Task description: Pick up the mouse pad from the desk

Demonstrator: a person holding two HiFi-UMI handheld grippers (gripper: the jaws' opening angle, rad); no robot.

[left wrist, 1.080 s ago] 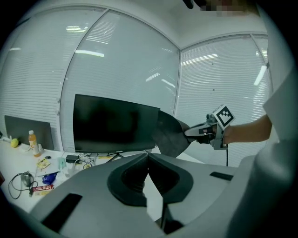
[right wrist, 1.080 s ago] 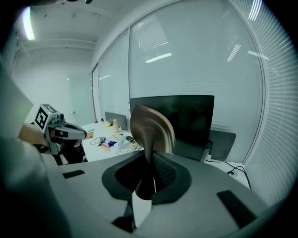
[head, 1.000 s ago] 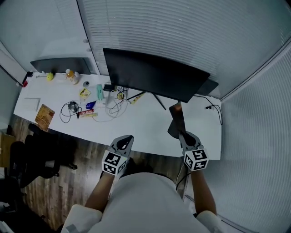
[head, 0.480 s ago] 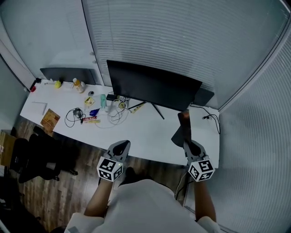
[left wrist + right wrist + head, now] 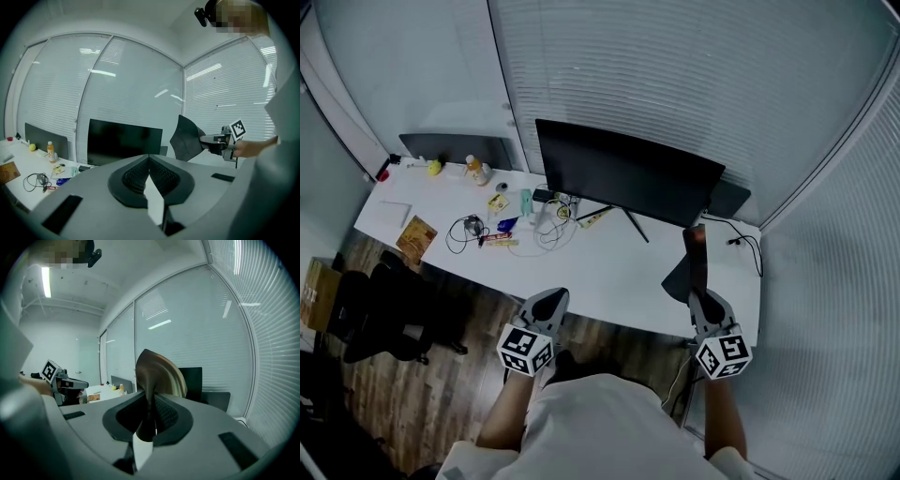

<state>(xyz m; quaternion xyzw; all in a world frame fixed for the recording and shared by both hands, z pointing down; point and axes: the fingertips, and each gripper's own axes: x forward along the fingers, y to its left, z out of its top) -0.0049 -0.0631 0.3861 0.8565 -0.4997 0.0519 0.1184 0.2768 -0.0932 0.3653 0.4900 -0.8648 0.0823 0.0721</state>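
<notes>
Two grippers show low in the head view, each with a cube of black-and-white square markers. The right gripper [image 5: 705, 298] pinches one edge of the mouse pad [image 5: 686, 267], a thin, limp sheet that stands up out of the jaws and fans into a rounded, curling top. From the right gripper view its near face looks brownish and smooth [image 5: 159, 373], squeezed flat between the ribbed pads. From the left gripper view it is a dark, matte, fan-shaped flap [image 5: 187, 138]. It hangs in the air over the right end of the desk [image 5: 619, 272], clear of the white, smooth top. The left gripper [image 5: 548, 298] has its ribbed pads pressed together with nothing between them, and sits off the desk's front edge.

A wide black monitor [image 5: 628, 173] stands at the back on thin splayed legs. Loose cables [image 5: 469, 230], a small bottle [image 5: 474, 169] and bits of packaging lie at the left end. Slatted blinds [image 5: 675, 75] cover the glass walls, and a black chair [image 5: 380, 314] stands on the wooden floor [image 5: 412, 394].

Compared with a second ago, the desk looks a little smaller and farther off. Both grippers sit lower in the head view. The pad has shifted right with the right gripper, and the grip on it is unchanged.
</notes>
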